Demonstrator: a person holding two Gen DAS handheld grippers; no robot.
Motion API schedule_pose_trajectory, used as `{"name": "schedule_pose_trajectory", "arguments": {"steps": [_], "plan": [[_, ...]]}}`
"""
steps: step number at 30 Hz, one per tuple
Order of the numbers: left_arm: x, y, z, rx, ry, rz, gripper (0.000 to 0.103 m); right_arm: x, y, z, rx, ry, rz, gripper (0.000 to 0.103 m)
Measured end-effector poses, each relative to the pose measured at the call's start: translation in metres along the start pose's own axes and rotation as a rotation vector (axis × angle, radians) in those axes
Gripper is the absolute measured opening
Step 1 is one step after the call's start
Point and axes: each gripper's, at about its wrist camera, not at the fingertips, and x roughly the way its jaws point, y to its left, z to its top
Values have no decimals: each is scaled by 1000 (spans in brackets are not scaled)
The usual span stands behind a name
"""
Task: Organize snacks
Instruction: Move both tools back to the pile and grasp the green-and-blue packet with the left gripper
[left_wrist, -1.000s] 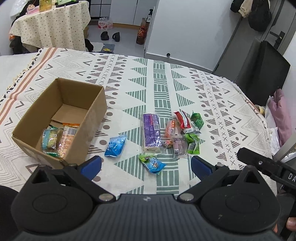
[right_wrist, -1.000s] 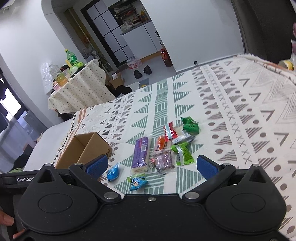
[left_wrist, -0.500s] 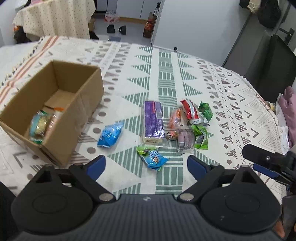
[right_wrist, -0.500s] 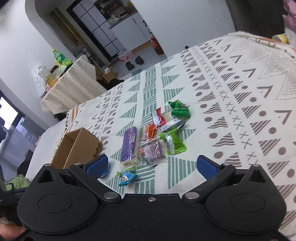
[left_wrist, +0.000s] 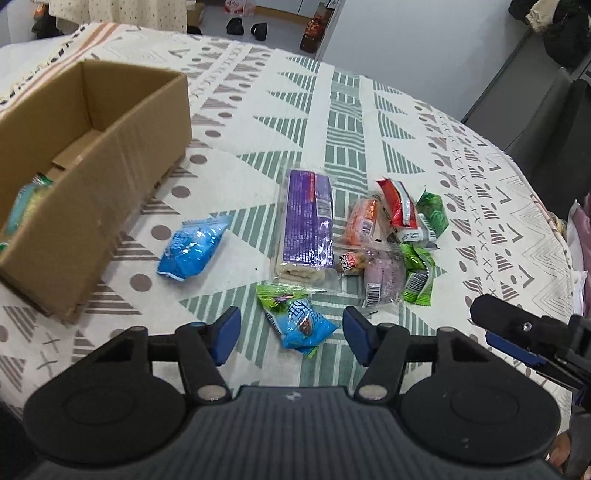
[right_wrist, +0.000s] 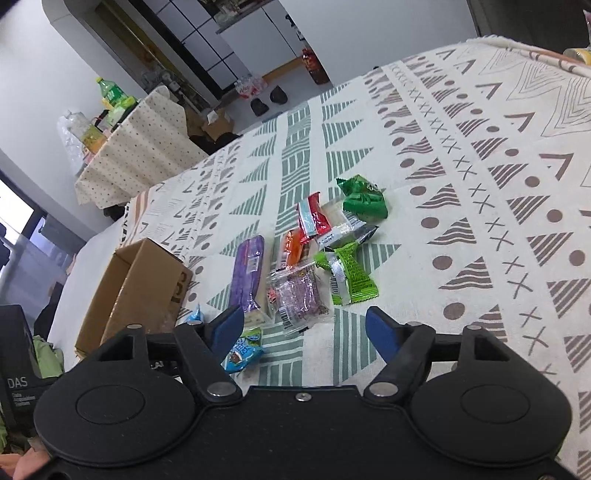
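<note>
The blue-green snack packet, crinkled foil with a green end seal, lies flat on the patterned cloth, well to the right of the cardboard box and nearest you of the loose snacks. Your left gripper hovers just short of it, jaws spread wide and empty: the approach to a pick, by appearance. Next, lower, straddle the packet, close, and carry it leftward to the box. Farther from the box lie the purple bar and mixed wrappers. Your right gripper is likewise spread and holds nothing.
</note>
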Motion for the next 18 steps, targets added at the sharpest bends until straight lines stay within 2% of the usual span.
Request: {"name": "schedule_pose_trajectory", "arguments": {"steps": [7, 12, 18], "plan": [[29, 1, 0, -12, 48, 12, 52, 22, -3, 5, 5, 35, 6, 68], [37, 2, 0, -1, 42, 30, 39, 36, -1, 5, -15, 62, 16, 63], [37, 5, 2, -14, 40, 18, 31, 49, 1, 7, -35, 88, 25, 58]]}}
